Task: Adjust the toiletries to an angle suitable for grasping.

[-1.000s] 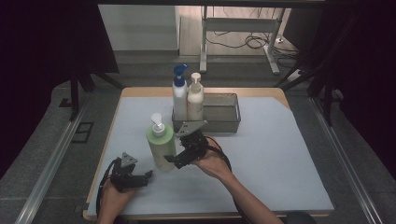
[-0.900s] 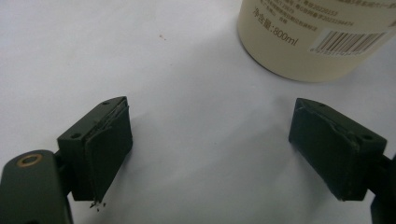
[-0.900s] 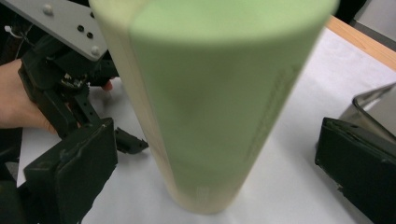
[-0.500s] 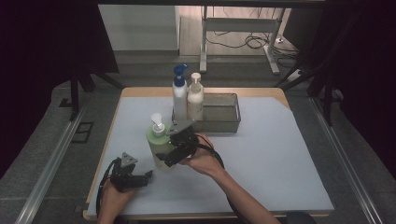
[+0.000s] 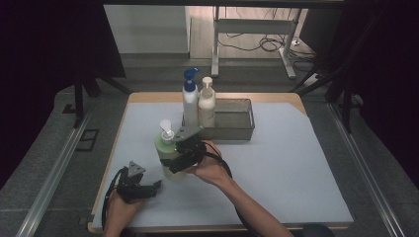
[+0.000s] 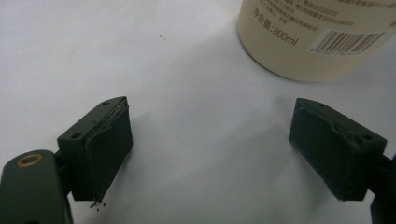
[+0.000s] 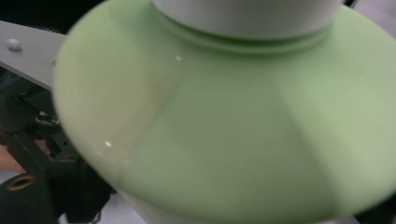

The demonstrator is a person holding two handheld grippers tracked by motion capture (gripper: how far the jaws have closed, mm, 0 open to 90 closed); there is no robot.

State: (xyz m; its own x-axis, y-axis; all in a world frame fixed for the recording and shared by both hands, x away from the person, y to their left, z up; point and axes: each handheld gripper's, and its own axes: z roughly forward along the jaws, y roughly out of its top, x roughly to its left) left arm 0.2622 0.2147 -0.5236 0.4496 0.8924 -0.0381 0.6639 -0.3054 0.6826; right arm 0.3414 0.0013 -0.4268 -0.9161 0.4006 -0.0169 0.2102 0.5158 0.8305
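On the pale surface (image 5: 276, 163), the right gripper (image 5: 174, 162) has reached the green bottle (image 5: 165, 148), jaws closing around it, beginning the grasp.

green pump bottle (image 5: 167, 148) | upright | on table, front-left of tray

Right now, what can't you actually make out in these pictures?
- Whether the right gripper presses the green bottle: high view, its body covers the contact; right gripper view, the bottle hides the jaws.
- The bottle's label text: left gripper view, too small and cut off by the top edge.
- Inside the metal basket: high view, its wall hides the bottom.
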